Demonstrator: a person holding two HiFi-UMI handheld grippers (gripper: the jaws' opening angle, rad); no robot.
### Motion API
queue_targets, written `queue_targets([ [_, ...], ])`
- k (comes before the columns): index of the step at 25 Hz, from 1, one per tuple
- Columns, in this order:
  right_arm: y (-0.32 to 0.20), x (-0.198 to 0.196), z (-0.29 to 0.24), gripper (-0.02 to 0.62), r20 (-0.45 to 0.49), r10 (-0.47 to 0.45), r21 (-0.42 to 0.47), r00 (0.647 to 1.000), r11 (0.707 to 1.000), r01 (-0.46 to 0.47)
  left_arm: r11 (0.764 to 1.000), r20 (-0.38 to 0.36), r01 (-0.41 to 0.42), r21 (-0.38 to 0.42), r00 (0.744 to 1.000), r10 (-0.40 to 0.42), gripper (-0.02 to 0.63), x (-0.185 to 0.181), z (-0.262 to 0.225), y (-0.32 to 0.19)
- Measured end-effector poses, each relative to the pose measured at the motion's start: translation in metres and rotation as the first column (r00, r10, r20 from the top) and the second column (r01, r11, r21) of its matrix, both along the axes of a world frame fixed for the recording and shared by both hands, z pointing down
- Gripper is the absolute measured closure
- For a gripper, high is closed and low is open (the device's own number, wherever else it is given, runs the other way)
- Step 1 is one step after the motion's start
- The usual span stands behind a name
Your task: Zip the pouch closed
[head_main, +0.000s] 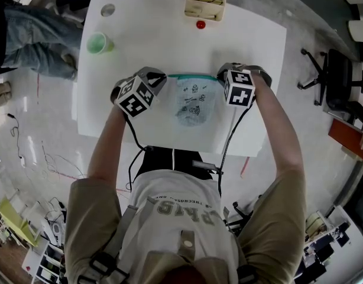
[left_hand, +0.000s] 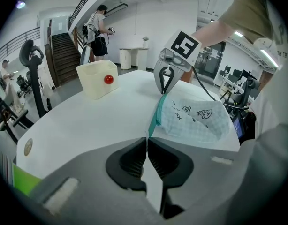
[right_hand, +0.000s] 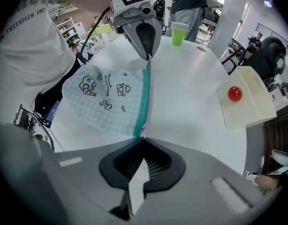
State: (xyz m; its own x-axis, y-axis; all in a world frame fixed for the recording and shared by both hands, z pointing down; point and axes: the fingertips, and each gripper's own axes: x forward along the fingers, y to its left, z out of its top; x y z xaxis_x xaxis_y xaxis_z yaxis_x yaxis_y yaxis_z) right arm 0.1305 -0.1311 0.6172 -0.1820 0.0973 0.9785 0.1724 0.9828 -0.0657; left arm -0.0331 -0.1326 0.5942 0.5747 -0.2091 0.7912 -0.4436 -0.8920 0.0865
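Note:
A pale blue checked pouch (head_main: 193,102) with cartoon prints lies on the white table (head_main: 252,40). Its teal zipper (head_main: 192,76) runs straight along the far edge between my two grippers. My left gripper (head_main: 164,77) is shut on the zipper's left end, and my right gripper (head_main: 221,76) is shut on its right end. In the left gripper view the jaws (left_hand: 146,142) pinch the teal strip (left_hand: 157,115), with the pouch (left_hand: 195,118) and the right gripper (left_hand: 163,91) beyond. In the right gripper view the jaws (right_hand: 143,138) close on the zipper (right_hand: 144,97) end, and the left gripper (right_hand: 148,56) grips the far end.
A green cup (head_main: 99,43) stands at the table's far left. A cream tray (head_main: 204,5) sits at the far edge with a red ball (head_main: 200,24) beside it. A person in jeans (head_main: 33,34) stands off the left side; an office chair (head_main: 338,76) is to the right.

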Motion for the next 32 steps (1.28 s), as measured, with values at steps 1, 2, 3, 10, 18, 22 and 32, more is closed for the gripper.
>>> queue_targets([
  [1,0.001,0.001,0.001,0.595,-0.004,-0.002,-0.002,1.0,1.0,0.002,1.0,0.004,-0.001,-0.005,1.0,0.001,0.583,0.001,0.002,0.0],
  [2,0.002,0.002,0.003,0.595,-0.006,-0.002,-0.004,1.0,1.0,0.002,1.0,0.004,-0.001,-0.011,1.0,0.001,0.583,0.002,0.004,0.001],
  [3,0.003,0.002,0.003,0.595,-0.006,0.0,-0.007,1.0,1.0,0.0,1.0,0.001,0.002,-0.017,1.0,-0.002,0.583,0.002,0.006,0.002],
  [10,0.004,0.002,0.005,0.594,0.006,0.001,0.0,1.0,1.0,-0.001,0.999,0.001,0.024,-0.023,1.0,-0.024,0.58,0.003,0.014,0.002],
  [18,0.004,0.003,0.005,0.592,0.022,0.012,0.035,1.0,0.999,-0.013,0.997,-0.033,0.059,-0.043,0.998,-0.061,0.578,0.003,0.014,0.001],
  [22,0.003,0.002,0.003,0.591,0.024,0.008,0.044,1.0,0.999,-0.009,0.997,-0.034,0.069,-0.044,0.997,-0.07,0.577,0.002,0.013,0.001],
  [32,-0.004,0.007,0.005,0.529,0.016,0.018,0.072,1.0,0.997,-0.019,0.996,-0.02,0.069,-0.056,0.997,-0.07,0.505,0.002,0.017,0.003],
])
